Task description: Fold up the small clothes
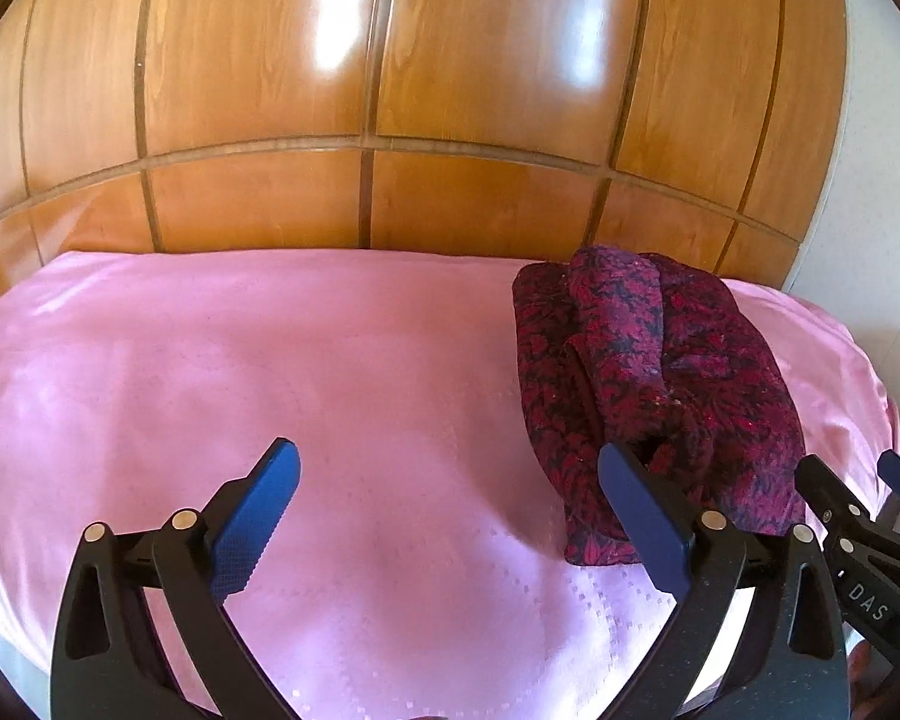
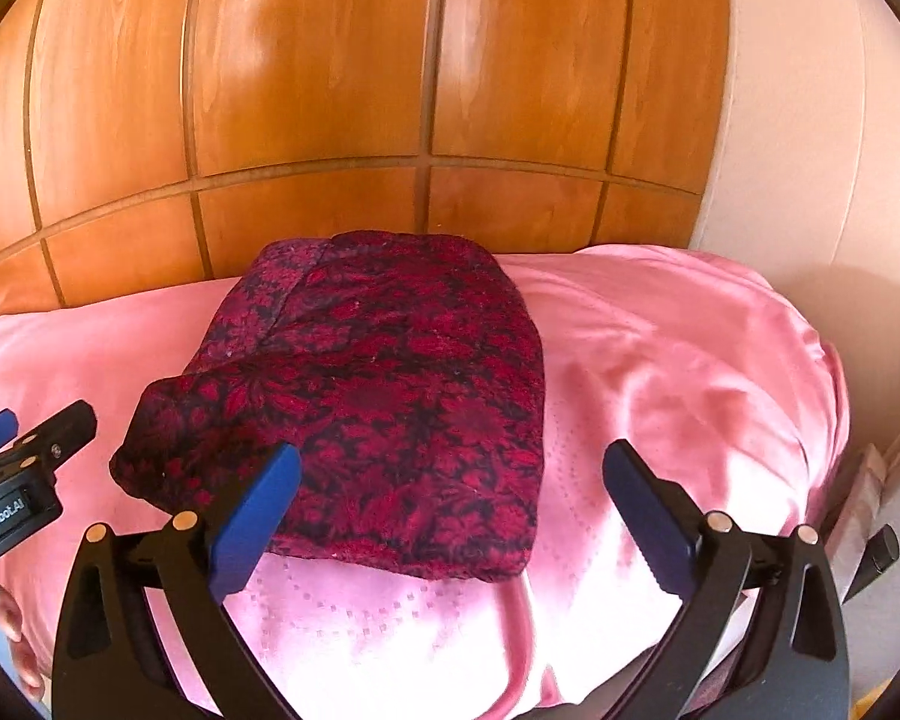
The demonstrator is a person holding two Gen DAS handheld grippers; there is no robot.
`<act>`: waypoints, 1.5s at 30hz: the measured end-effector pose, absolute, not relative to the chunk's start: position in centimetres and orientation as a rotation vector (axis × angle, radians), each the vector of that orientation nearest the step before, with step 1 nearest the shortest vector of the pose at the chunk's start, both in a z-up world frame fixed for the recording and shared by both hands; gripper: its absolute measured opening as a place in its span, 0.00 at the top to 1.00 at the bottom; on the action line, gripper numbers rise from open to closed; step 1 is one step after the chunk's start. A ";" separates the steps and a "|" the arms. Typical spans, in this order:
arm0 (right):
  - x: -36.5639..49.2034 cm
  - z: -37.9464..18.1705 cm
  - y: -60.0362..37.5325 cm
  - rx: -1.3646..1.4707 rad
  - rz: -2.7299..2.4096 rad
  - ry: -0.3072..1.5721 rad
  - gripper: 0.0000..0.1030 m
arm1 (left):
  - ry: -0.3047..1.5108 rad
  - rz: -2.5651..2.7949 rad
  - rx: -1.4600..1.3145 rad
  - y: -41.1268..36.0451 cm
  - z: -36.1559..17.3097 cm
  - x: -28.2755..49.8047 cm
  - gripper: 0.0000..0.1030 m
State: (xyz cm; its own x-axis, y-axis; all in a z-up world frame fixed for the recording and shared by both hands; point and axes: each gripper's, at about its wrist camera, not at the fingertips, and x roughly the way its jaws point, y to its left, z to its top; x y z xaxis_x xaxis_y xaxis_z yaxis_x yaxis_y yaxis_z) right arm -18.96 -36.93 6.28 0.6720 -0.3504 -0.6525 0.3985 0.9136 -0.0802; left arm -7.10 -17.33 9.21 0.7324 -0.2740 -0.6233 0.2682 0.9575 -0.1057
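A dark red and black floral garment [image 1: 654,384] lies folded into a compact bundle on the pink sheet [image 1: 270,360]. In the right wrist view the garment [image 2: 390,396] lies just ahead, with a flap sticking out at its near left. My left gripper [image 1: 447,480] is open and empty, above the sheet, with its right finger just in front of the garment's near edge. My right gripper [image 2: 450,480] is open and empty over the garment's near right corner. Each gripper shows at the edge of the other's view: the right one [image 1: 870,516] and the left one [image 2: 24,468].
The pink sheet [image 2: 690,372] covers a bed or padded surface. A glossy wooden panelled wardrobe [image 1: 390,90] stands right behind it. A pale wall [image 2: 810,120] is at the right, where the sheet drops off the edge.
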 end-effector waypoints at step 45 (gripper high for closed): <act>-19.9 7.2 -35.5 0.092 -0.429 0.668 0.02 | 0.593 -0.298 0.028 -18.6 10.8 -10.0 0.04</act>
State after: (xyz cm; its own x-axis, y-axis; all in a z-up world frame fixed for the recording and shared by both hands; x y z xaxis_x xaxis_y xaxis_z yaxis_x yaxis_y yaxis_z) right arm -19.87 -35.53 7.22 0.7012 -0.3551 -0.6182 0.4136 0.9089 -0.0529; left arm -10.03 -18.60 10.83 0.7877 -0.2690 -0.5542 0.2850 0.9567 -0.0592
